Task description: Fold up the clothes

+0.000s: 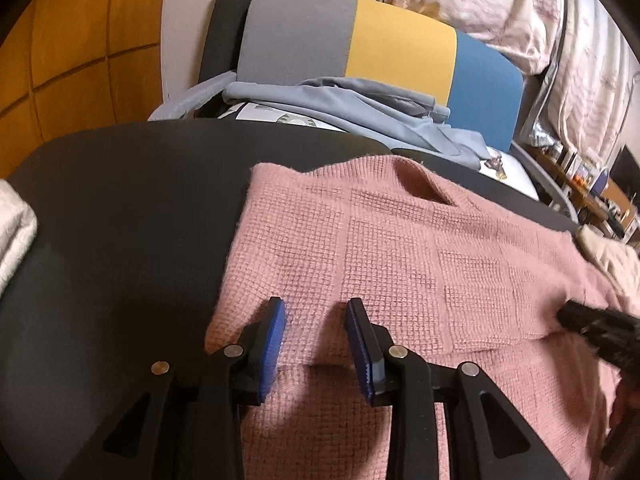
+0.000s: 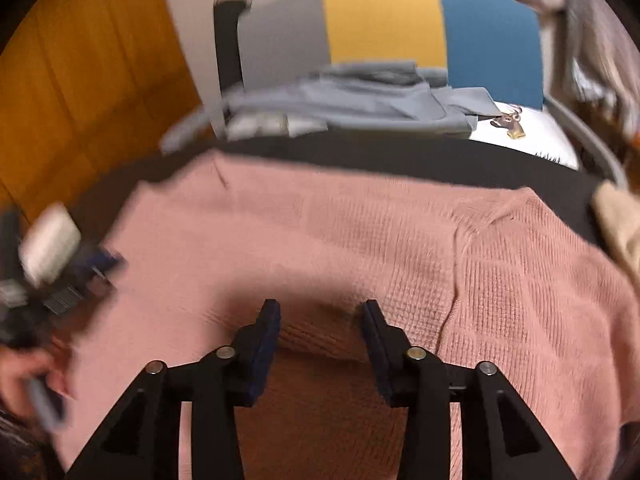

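**One pink knit sweater spread on a dark table, two open grippers above it**

One sweater (image 1: 420,264) lies flat on a black table (image 1: 120,220). It is dusty pink, thick, and knitted in a waffle texture arranged in square blocks. Its neck opening, a curved slit, sits at the far edge, toward the chair. From the right wrist view the sweater covers most of the table, with a soft ridge running down its right part.

Two grippers are in view, both black with two fingers lined with blue ribbed pads. The left gripper (image 1: 316,344) hangs over the near left part of the sweater; its fingers stand apart with pink knit showing between them, and they hold nothing. The right gripper (image 2: 320,344) hangs over the near middle of the sweater, its fingers likewise spread wide and empty. Whether either touches the cloth cannot be told.

The right wrist view is blurred. At its left edge a hand (image 2: 24,376) holds the left gripper.

Behind the table stands one chair (image 1: 360,48) whose padded back has three vertical bands: grey, yellow and blue. On its seat lies one crumpled grey-blue garment (image 1: 360,108) of smooth fabric, over a white cloth with small printed pictures (image 1: 500,166). One white fluffy cloth (image 1: 12,232) rests at the table's left edge, and one cream-coloured cloth (image 1: 612,256) at its right edge. A pale patterned curtain (image 1: 520,12) hangs at upper right.
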